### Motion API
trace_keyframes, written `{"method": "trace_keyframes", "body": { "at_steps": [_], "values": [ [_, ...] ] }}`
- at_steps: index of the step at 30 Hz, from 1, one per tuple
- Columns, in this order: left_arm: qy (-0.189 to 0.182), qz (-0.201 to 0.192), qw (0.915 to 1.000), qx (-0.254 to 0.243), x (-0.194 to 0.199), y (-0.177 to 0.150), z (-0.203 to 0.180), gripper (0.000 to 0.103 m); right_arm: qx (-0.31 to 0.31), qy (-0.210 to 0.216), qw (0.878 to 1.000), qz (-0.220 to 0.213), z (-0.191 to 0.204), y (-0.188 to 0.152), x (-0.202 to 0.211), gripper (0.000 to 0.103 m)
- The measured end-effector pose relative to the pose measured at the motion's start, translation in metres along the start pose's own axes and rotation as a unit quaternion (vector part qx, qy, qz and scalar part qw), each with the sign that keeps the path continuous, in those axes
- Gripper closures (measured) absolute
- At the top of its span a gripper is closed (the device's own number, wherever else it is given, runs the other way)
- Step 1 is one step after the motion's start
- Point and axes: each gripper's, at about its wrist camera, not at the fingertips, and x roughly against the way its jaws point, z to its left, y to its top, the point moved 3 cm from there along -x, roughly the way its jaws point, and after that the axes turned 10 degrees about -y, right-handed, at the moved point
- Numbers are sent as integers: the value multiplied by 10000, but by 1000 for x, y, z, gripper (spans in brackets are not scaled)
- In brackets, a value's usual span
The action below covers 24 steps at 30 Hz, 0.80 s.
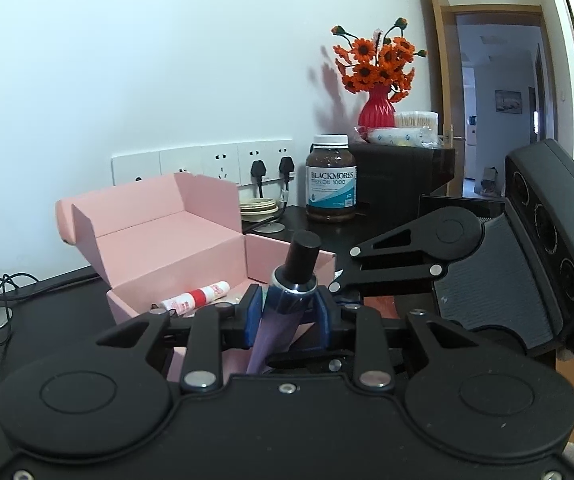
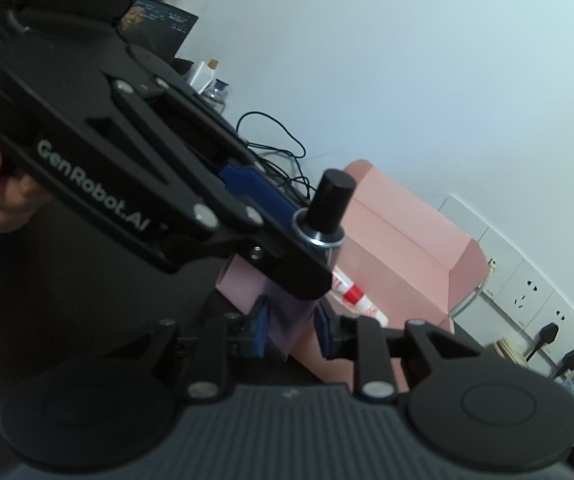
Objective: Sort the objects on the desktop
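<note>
Gripping folded purple umbrella with black cylindrical handle and chrome collar (image 1: 287,292), left gripper (image 1: 289,312) blue pads clamped on fabric body just below collar. Umbrella held tilted above front edge of open pink cardboard box (image 1: 175,236); white-and-red tube (image 1: 195,298) lies inside box. Right gripper (image 2: 291,332) jaws apart, flanking purple fabric, contact unclear. Judgement: fabric soft and compressible, collar and handle stiff; hold near collar resists slipping. Umbrella's lower end hidden behind gripper bodies. Brown supplement bottle (image 1: 331,180) stands well apart on dark desk (image 1: 67,308).
</note>
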Motion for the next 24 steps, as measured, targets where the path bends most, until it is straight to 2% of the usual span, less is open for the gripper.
{"method": "trace_keyframes", "body": {
  "at_steps": [7, 12, 18, 20, 24],
  "values": [
    [85, -197, 9997, 87, 7, 3, 4, 72, -452, 341, 9984, -29, -9, 1, 8, 94],
    [78, -296, 9993, 226, 13, 7, 9, 73, -635, 538, 9965, -29, -15, 1, 18, 94],
    [-74, -157, 9988, 453, 11, 7, 13, 76, -694, 561, 9960, 50, -19, 4, 14, 93],
    [-166, -106, 9983, 547, 10, 6, 13, 76, -750, 553, 9956, 56, -22, 6, 11, 89],
    [-148, -93, 9988, 455, 9, 5, 9, 76, -724, 530, 9960, -33, -26, 9, 12, 88]
  ]
}}
